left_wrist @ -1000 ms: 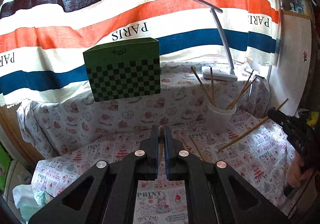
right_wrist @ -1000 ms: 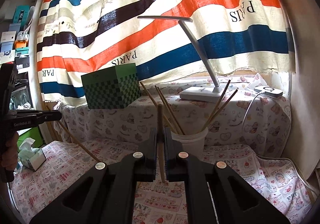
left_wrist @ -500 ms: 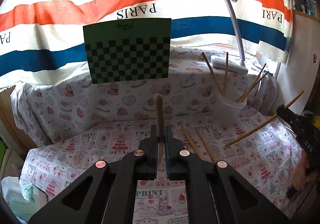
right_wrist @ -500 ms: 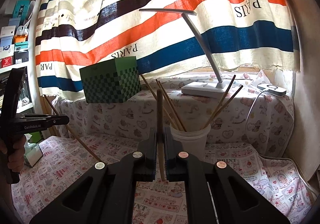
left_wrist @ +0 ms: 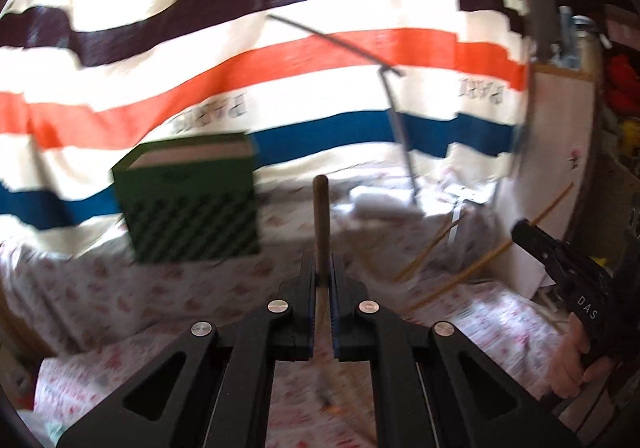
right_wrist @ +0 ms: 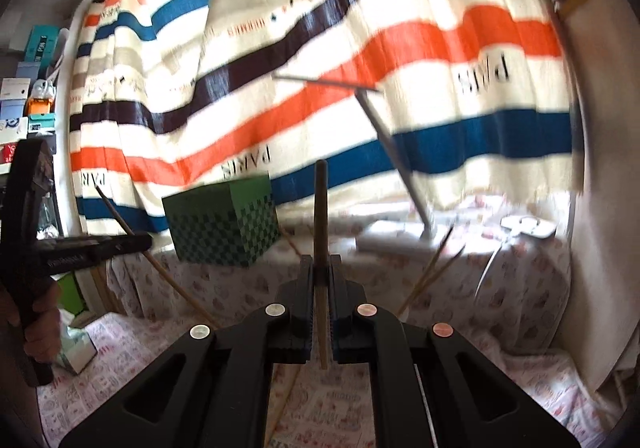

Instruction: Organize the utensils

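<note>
The left gripper is clamping 1 chopstick upright, and the right gripper is gripping another chopstick, near the green checkered box.

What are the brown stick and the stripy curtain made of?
The thin brown chopstick pinched in the right tool looks like wood or bamboo: matte, darker at its rounded top. The striped curtain looks like coarse woven cloth, hanging in folds with a visible weave.

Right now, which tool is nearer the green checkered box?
Left. The left tool faces the green checkered box closely; the right tool is further off to its right.
</note>
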A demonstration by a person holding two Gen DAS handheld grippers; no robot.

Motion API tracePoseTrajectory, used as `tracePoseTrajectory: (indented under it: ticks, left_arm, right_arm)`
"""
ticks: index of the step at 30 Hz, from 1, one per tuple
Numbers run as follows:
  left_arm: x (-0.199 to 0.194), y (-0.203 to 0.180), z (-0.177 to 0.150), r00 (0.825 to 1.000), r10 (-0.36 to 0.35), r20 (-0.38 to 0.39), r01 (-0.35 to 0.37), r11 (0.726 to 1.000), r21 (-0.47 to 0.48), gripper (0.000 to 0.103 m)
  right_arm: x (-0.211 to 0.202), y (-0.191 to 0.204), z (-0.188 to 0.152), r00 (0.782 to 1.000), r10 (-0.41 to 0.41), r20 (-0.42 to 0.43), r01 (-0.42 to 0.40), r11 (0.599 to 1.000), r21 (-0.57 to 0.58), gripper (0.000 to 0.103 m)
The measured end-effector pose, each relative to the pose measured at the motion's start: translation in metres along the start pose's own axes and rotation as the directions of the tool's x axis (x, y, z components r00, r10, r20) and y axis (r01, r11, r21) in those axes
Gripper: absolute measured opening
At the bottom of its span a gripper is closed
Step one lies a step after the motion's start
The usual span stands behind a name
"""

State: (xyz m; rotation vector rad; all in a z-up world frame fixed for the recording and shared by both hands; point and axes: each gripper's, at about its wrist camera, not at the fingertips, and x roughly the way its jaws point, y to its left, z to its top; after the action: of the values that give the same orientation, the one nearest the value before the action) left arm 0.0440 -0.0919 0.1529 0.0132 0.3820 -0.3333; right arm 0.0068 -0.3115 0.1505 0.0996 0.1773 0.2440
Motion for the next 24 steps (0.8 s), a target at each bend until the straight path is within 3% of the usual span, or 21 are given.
tracePoseTrajectory:
  ticks: [5, 11, 16, 24]
  left_arm:
    - [0.006, -0.029, 0.025, 0.991, -0.104, 0.083, 0.103, 0.994, 0.022, 0.005]
    - [0.029, -0.055, 0.050, 0.989, -0.103, 0.105, 0.098, 0.994, 0.051, 0.005]
    - [0.063, -0.059, 0.056, 0.992, -0.102, 0.073, 0.100, 0.994, 0.031, 0.005]
    - [0.124, -0.055, 0.037, 0.989, -0.131, -0.066, 0.132, 0.991, 0.013, 0.005]
  right_arm:
    - [0.009, -0.001, 0.022, 0.998, -0.042, 0.052, 0.042, 0.999, 0.002, 0.007]
    - [0.046, -0.026, 0.040, 0.997, -0.073, 0.011, 0.072, 0.995, 0.072, 0.007]
    - [0.070, -0.040, 0.042, 0.994, -0.100, -0.052, 0.105, 0.988, 0.111, 0.007]
    - [0.098, -0.061, 0.013, 0.981, -0.112, -0.158, 0.135, 0.981, 0.141, 0.007]
